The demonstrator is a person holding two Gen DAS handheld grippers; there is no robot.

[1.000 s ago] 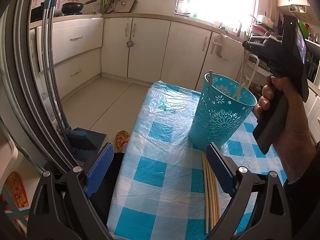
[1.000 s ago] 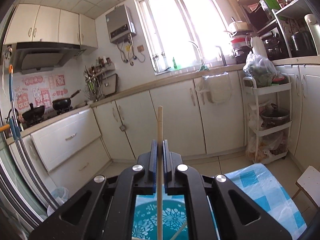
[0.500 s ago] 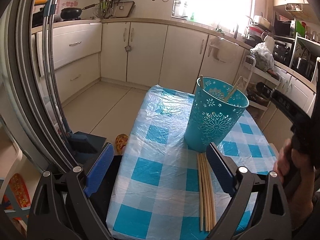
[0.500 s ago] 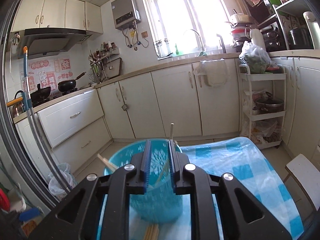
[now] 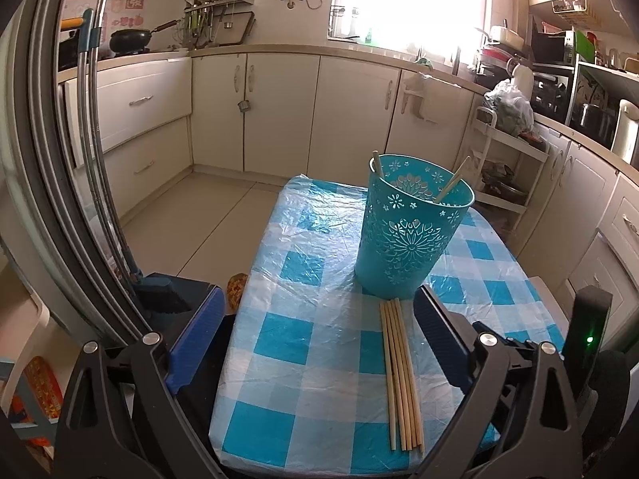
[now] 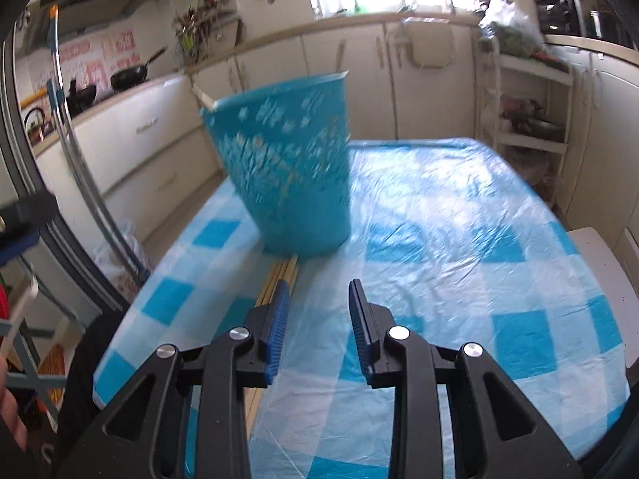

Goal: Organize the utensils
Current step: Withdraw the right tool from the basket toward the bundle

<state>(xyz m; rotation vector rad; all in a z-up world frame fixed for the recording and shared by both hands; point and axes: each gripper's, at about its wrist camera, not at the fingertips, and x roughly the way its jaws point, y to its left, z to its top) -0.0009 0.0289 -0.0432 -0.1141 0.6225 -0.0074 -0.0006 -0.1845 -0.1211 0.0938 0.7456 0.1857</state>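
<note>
A turquoise perforated holder (image 5: 411, 231) stands on the blue-checked table (image 5: 303, 343) with chopsticks leaning inside it (image 5: 451, 181). Several loose wooden chopsticks (image 5: 401, 371) lie in a bundle on the cloth just in front of the holder. My left gripper (image 5: 319, 319) is open and empty, hovering over the table's near end with the bundle by its right finger. My right gripper (image 6: 317, 293) is open and empty, low over the table; the holder (image 6: 287, 167) is ahead of it and the chopstick bundle (image 6: 279, 275) lies under its left finger.
The table's left edge drops to the floor, where a dustpan and broom (image 5: 159, 291) stand. Cream kitchen cabinets (image 5: 279, 111) run along the back. A white shelf rack (image 5: 503, 167) stands to the right. A white stool (image 6: 599, 255) sits beside the table's right edge.
My right gripper let its chopstick go into the holder, opened, and came down low over the table toward the loose bundle. The left gripper stayed open with a slight shift of view.
</note>
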